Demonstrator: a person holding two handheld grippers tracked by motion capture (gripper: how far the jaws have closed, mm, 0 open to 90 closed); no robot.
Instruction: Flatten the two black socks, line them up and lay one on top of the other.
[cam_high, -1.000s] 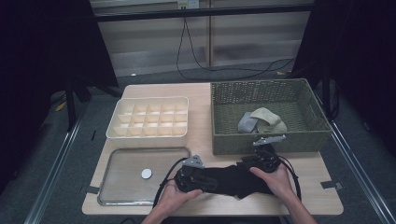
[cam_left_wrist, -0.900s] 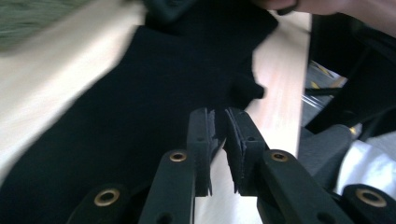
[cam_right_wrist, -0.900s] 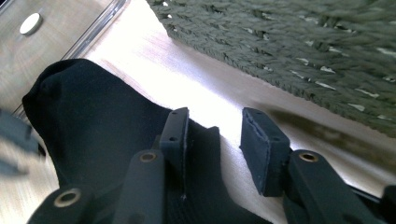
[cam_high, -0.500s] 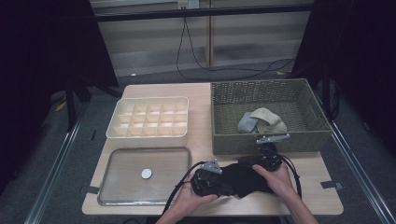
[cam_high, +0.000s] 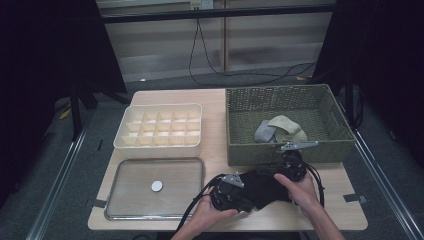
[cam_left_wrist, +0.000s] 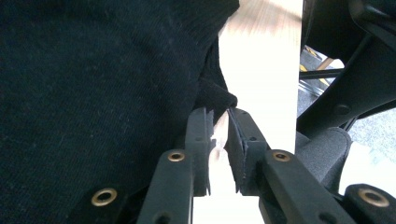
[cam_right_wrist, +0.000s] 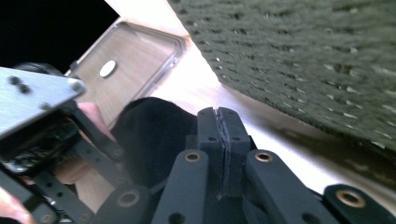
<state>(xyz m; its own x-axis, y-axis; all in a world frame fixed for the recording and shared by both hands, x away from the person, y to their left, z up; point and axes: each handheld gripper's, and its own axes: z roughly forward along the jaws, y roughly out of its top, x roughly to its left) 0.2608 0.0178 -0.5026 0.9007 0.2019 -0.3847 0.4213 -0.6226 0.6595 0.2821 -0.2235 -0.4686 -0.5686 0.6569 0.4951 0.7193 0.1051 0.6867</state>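
Observation:
A black cloth (cam_high: 265, 187) lies bunched on the table's front edge between my two grippers. My left gripper (cam_high: 231, 189) is at the cloth's left end. In the left gripper view its jaws (cam_left_wrist: 220, 116) stand nearly together, pinching a corner of the black cloth (cam_left_wrist: 93, 70) at their tips. My right gripper (cam_high: 292, 162) sits at the cloth's far right end, just in front of the basket. Its pads (cam_right_wrist: 218, 112) are pressed flat together, and I cannot make out anything between them. The black cloth (cam_right_wrist: 149, 126) lies left of and under them.
A woven green basket (cam_high: 285, 150) at the right holds grey and beige cloths (cam_high: 280, 130). A cream compartment tray (cam_high: 160, 145) stands at the left, and in front of it a metal tray (cam_high: 130, 200) with a white disc (cam_high: 157, 186). The basket wall (cam_right_wrist: 303, 46) is close.
My left gripper has moved right toward the right gripper, drawing the cloth's left end with it, so the cloth is shorter and bunched. The right hand has stayed by the basket.

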